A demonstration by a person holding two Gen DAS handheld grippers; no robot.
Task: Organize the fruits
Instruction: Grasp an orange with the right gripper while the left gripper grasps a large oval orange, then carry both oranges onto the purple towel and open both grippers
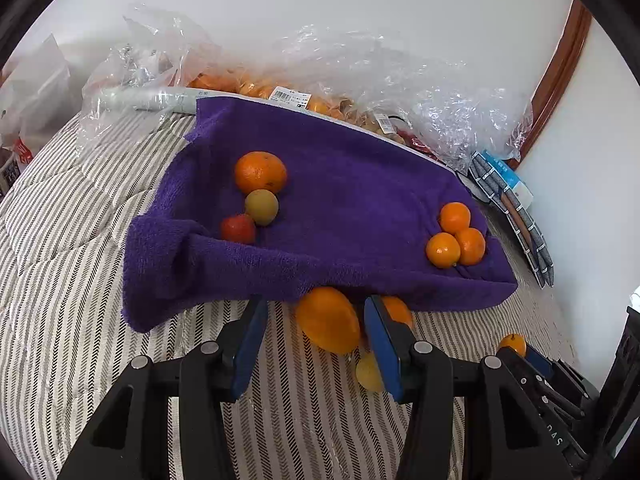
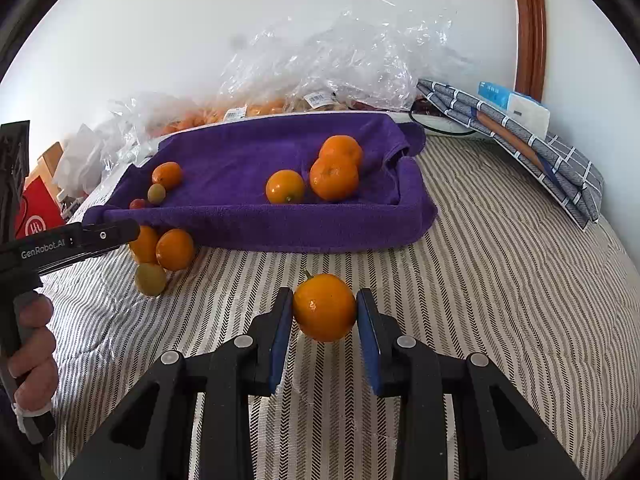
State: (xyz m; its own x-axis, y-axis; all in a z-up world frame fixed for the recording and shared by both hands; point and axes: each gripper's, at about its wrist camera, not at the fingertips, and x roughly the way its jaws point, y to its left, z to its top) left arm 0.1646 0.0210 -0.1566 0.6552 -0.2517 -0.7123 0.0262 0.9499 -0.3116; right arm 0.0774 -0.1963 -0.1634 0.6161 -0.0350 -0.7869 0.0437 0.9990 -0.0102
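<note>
A purple towel-lined tray (image 1: 352, 184) (image 2: 248, 220) lies on the striped bed. In it at the left are an orange (image 1: 260, 172), a green-yellow fruit (image 1: 261, 207) and a small red fruit (image 1: 238, 229); at the right are three mandarins (image 1: 456, 236) (image 2: 334, 178). My left gripper (image 1: 316, 320) is open, its pads either side of a large orange (image 1: 328, 320) at the tray's front edge; another orange (image 1: 398, 310) and a yellow fruit (image 1: 369, 372) lie beside it. My right gripper (image 2: 325, 308) is shut on a stemmed mandarin (image 2: 325, 307).
Crumpled clear plastic bags (image 1: 400, 80) with more fruit lie behind the tray against the white wall. Folded grey checked cloths (image 2: 532, 148) and a blue-white box (image 2: 516, 106) sit at the right. A red box (image 2: 38, 212) stands at the left.
</note>
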